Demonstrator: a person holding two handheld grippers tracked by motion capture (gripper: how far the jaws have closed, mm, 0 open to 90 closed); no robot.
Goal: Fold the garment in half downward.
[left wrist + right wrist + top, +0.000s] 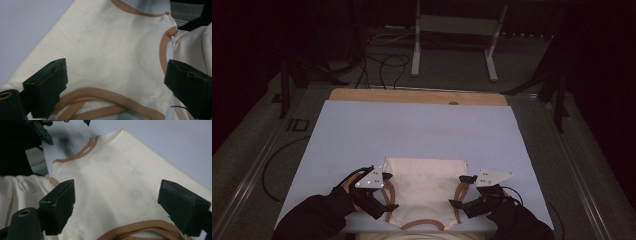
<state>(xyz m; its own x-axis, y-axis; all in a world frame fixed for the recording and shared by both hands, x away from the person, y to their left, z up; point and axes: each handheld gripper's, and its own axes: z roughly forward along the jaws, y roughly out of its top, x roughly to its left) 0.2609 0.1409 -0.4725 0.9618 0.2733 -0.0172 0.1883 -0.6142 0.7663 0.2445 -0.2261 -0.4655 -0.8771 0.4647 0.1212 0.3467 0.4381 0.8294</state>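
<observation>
Cream top [424, 192] with tan trim, flat at near bench [362, 130] edge. Left gripper [387, 191] and right gripper [460, 191] over armholes, jaws wide, empty. Best pinching both trims evenly before lifting.

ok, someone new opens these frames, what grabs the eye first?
The cream top with tan trim, lying flat at the near edge of the pale blue mat, neckline toward the person. Then the two tongs flanking it, both open: the left tongs over its left armhole, the right tongs over its right one. Beyond the mat, a dark floor with cables and a white stand.
</observation>
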